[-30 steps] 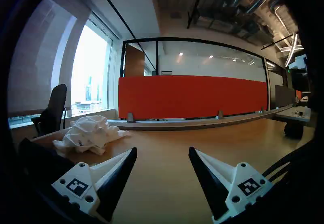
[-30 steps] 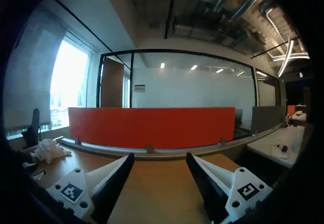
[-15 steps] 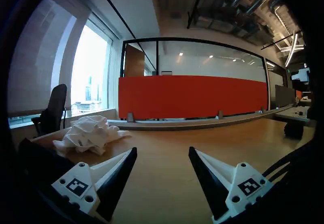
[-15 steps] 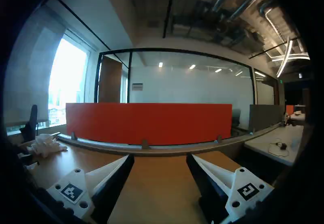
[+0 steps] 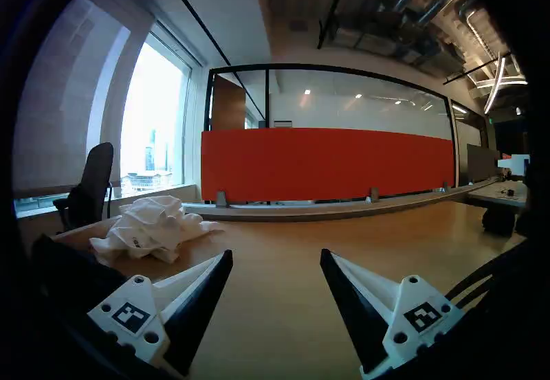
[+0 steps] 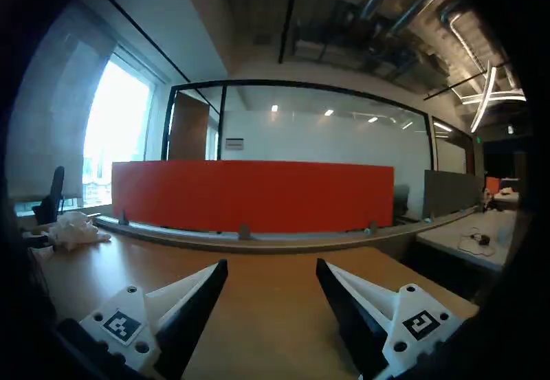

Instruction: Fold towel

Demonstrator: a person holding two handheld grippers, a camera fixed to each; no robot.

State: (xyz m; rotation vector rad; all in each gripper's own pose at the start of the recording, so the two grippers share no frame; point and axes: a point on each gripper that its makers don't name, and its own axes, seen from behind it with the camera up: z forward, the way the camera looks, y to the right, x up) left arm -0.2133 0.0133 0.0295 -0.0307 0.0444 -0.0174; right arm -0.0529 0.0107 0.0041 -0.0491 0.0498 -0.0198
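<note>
At ten o'clock ahead of our left tool (image 5: 275, 252), the towel (image 5: 155, 227) lies crumpled on the surface (image 5: 385, 232) — untouched. Our right tool (image 6: 271, 262) sees it farther off at nine o'clock. We hold both tools wide, gripping nothing.

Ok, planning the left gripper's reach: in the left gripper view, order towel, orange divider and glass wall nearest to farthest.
1. Towel, crumpled on the desk, ahead left.
2. Orange divider, along the desk's far edge.
3. Glass wall, behind the divider.
</note>
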